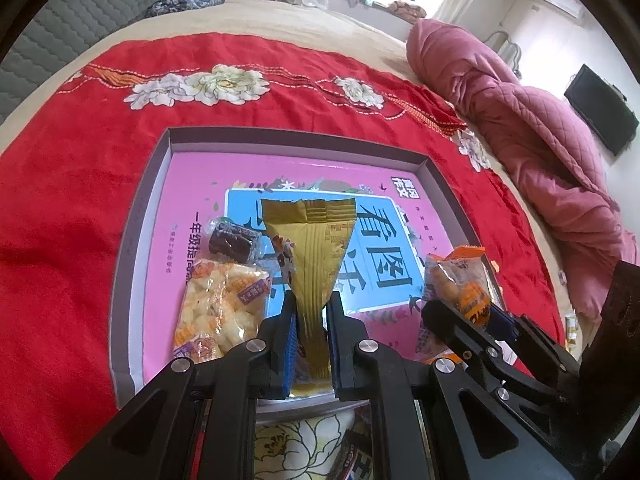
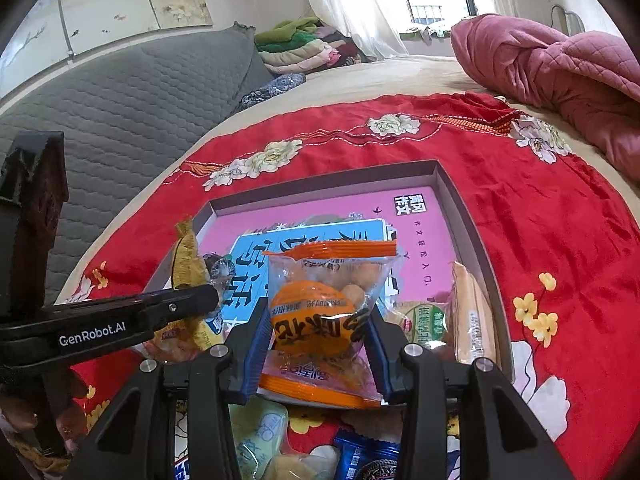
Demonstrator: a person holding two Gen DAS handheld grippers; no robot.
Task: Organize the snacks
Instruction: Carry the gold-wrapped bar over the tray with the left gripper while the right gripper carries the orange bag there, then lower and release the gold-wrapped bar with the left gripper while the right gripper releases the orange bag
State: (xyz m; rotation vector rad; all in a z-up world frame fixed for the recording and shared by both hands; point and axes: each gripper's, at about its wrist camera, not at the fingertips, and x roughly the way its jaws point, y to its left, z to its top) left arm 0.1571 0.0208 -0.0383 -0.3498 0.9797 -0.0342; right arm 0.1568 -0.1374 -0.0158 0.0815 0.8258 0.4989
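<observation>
My left gripper (image 1: pixel 311 312) is shut on a gold snack packet (image 1: pixel 310 248) and holds it upright over the near edge of the grey box (image 1: pixel 132 216) with a pink printed floor. My right gripper (image 2: pixel 316 320) is shut on an orange bag of round snacks (image 2: pixel 324 308), held over the box's near right part; the same bag (image 1: pixel 460 284) and gripper show at the right of the left wrist view. In the box lie a yellow puffed-snack bag (image 1: pixel 218 308), a dark wrapped chocolate (image 1: pixel 232 240), a green-labelled packet (image 2: pixel 420 320) and a tan stick packet (image 2: pixel 472 320).
The box sits on a red flowered cloth (image 1: pixel 60 240) on a bed. A pink quilt (image 1: pixel 540 160) is bunched at the right, a grey padded headboard (image 2: pixel 120 100) at the left. Loose snacks, among them a blue packet (image 2: pixel 368 460), lie on the cloth under my grippers.
</observation>
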